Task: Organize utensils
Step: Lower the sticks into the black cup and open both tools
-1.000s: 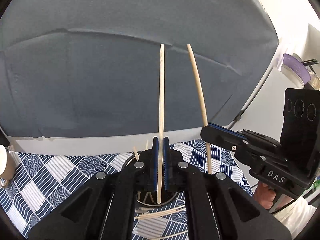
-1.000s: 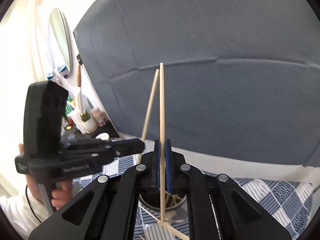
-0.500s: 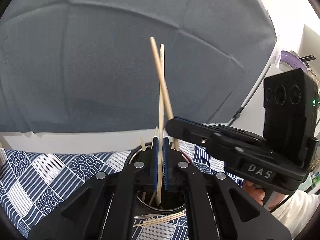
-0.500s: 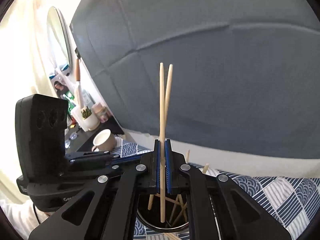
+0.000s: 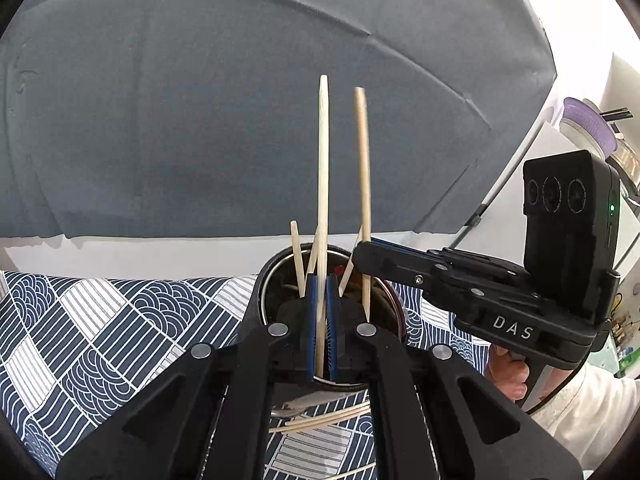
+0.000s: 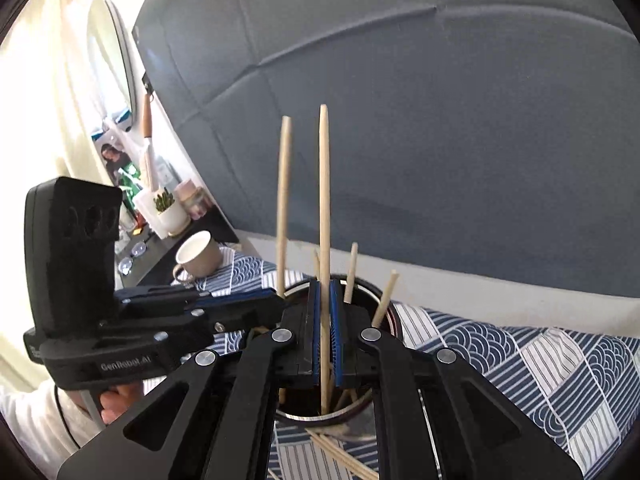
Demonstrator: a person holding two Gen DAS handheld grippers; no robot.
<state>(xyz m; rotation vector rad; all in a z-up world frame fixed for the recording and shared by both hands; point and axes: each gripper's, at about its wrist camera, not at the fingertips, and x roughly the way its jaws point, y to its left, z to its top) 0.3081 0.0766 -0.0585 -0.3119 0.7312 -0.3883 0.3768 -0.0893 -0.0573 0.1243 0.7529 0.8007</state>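
While both hover over the metal cup (image 5: pixel 267 280), left gripper (image 5: pixel 320 320) pinching an upright chopstick (image 5: pixel 322 184), right gripper (image 6: pixel 326 332) pinching another chopstick (image 6: pixel 325 216) — lower tips inside the cup, loose sticks (image 5: pixel 320 420) below, half hidden.

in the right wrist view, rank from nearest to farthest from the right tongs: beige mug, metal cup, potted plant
1. metal cup, right under the right tongs
2. beige mug, back left on the patterned cloth
3. potted plant, farther back left on the dark shelf
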